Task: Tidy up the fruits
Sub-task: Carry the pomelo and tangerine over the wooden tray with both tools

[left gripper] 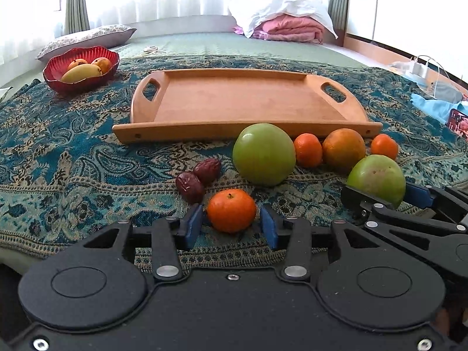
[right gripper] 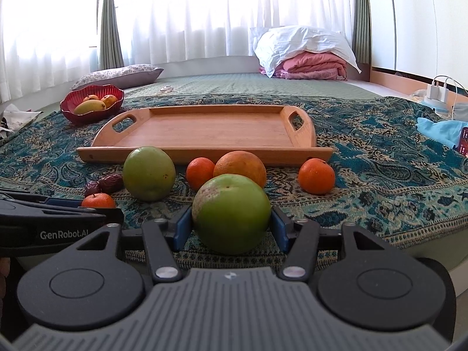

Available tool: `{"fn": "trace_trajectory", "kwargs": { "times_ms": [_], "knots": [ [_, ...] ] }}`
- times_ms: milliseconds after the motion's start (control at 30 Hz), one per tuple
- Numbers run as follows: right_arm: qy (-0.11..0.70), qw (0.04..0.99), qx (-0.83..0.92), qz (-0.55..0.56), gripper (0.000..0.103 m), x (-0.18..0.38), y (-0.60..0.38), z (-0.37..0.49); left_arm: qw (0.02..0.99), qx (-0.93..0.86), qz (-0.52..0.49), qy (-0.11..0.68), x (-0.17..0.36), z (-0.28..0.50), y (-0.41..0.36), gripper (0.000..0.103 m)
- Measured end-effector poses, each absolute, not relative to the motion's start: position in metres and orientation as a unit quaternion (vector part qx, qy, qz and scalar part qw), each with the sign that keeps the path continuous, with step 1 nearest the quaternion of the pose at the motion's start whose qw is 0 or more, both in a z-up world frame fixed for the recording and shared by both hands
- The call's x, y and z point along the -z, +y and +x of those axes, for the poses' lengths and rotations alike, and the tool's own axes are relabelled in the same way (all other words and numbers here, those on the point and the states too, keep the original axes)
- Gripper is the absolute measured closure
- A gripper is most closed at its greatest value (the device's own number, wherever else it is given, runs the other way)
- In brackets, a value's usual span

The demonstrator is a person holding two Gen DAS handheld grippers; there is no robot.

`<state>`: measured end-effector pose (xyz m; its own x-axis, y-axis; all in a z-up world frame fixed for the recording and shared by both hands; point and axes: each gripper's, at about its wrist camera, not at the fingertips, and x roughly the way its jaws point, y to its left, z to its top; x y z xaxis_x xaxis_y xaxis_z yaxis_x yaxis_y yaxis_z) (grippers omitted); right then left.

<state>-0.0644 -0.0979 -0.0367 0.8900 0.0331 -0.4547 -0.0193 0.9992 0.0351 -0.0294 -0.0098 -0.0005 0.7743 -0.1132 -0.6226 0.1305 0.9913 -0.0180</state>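
Note:
My left gripper (left gripper: 231,223) is open around a small tangerine (left gripper: 231,210) that rests on the patterned cloth; its blue pads stand just off either side. My right gripper (right gripper: 231,228) is open around a green apple (right gripper: 231,213), pads close to its sides; that apple also shows in the left wrist view (left gripper: 377,177). Behind lie a second green apple (left gripper: 263,154), an orange (left gripper: 344,149), two more tangerines (left gripper: 307,149) (left gripper: 384,146) and two dates (left gripper: 199,180). An empty wooden tray (left gripper: 204,108) sits beyond them.
A red bowl (left gripper: 55,76) with mangoes stands at the far left. A patterned pillow (left gripper: 87,39) and folded pink bedding (left gripper: 289,29) lie at the back. A charger with cables (left gripper: 421,68), a blue cloth (left gripper: 433,106) and a phone (left gripper: 459,122) are at the right.

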Motion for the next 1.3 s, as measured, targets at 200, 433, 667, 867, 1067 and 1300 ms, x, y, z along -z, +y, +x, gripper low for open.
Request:
{"fn": "trace_trajectory", "kwargs": {
  "times_ms": [200,433,667,867,1067,1300],
  "knots": [
    [0.234,0.972,-0.011,0.012,0.043,0.037,-0.096,-0.063,0.943,0.064,0.011,0.326,0.001,-0.029,-0.012,0.069],
    [0.222,0.975,-0.008,0.025,0.043,0.036,-0.099,-0.067,0.949,0.048,0.017,0.311,-0.004,-0.033,-0.013,0.07],
    [0.17,0.984,0.007,0.06,0.044,0.017,-0.107,-0.07,0.961,0.038,0.026,0.271,-0.029,-0.031,-0.013,0.07],
    [0.153,0.987,0.006,0.055,0.043,-0.004,-0.112,-0.05,0.966,0.029,0.019,0.255,-0.052,-0.009,-0.003,0.07],
    [0.147,0.987,0.005,0.061,0.043,-0.028,-0.123,-0.021,0.967,0.018,0.003,0.256,-0.071,0.019,0.016,0.07],
    [0.165,0.984,0.006,0.068,0.043,-0.034,-0.135,0.02,0.965,0.009,-0.004,0.264,-0.074,0.061,0.03,0.07]
  ]
}}
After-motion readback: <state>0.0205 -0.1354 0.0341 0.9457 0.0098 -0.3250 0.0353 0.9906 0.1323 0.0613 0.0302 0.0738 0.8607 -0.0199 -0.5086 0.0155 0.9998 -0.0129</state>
